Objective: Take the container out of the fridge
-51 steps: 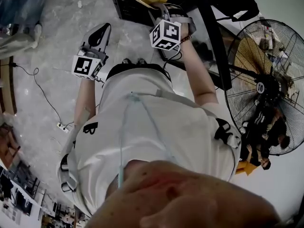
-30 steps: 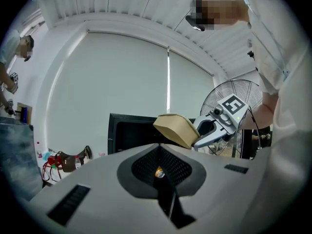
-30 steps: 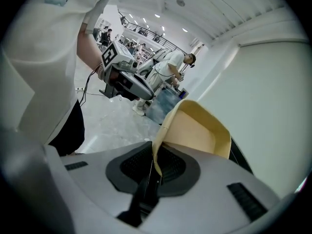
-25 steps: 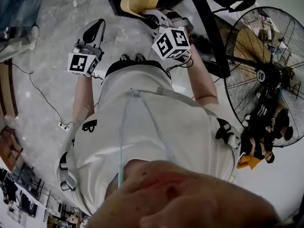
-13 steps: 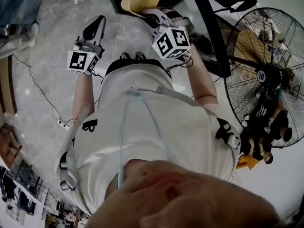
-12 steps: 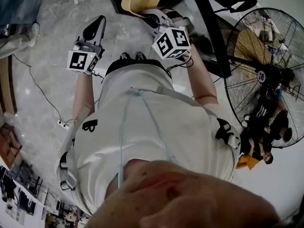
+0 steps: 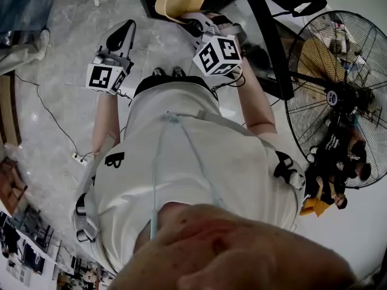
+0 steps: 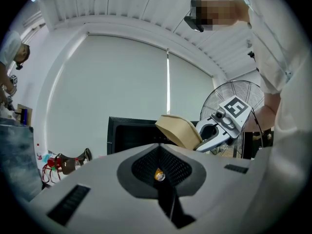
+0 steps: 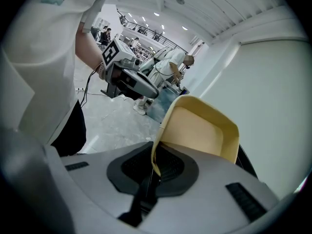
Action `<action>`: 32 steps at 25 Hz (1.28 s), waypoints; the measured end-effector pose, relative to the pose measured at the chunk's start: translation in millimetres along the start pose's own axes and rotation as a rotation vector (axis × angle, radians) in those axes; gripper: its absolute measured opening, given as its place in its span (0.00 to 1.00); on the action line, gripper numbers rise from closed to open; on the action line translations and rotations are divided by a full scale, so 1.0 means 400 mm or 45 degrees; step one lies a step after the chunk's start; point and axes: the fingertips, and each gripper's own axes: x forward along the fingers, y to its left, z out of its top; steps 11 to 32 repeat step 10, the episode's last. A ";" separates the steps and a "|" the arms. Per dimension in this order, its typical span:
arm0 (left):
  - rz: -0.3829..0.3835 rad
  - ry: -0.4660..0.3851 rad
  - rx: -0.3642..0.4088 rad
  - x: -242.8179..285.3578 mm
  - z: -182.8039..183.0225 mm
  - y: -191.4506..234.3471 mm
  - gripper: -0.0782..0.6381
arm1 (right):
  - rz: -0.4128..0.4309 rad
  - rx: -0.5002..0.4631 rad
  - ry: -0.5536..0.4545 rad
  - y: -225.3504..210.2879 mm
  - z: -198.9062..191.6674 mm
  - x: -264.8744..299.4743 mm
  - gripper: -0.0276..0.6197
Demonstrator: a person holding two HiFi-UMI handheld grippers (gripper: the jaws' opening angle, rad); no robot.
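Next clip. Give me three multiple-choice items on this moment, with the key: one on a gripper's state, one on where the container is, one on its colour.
1. The left gripper is:
A) wide open
B) shut with nothing in its fingers
C) shut on a cable

2. The container is:
A) gripped by the right gripper
B) gripped by the left gripper
C) gripped by both grippers

3. The container's colour is:
A) blue
B) red
C) pale yellow

Key:
1 B: the left gripper view shows its fingers together and bare.
2 A: the right gripper view shows that gripper's fingers pinching the container's wall.
3 C: both gripper views show it pale yellow.
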 end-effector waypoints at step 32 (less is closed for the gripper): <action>0.018 0.025 -0.005 -0.003 0.001 0.002 0.12 | 0.015 0.000 0.011 0.008 -0.004 0.001 0.09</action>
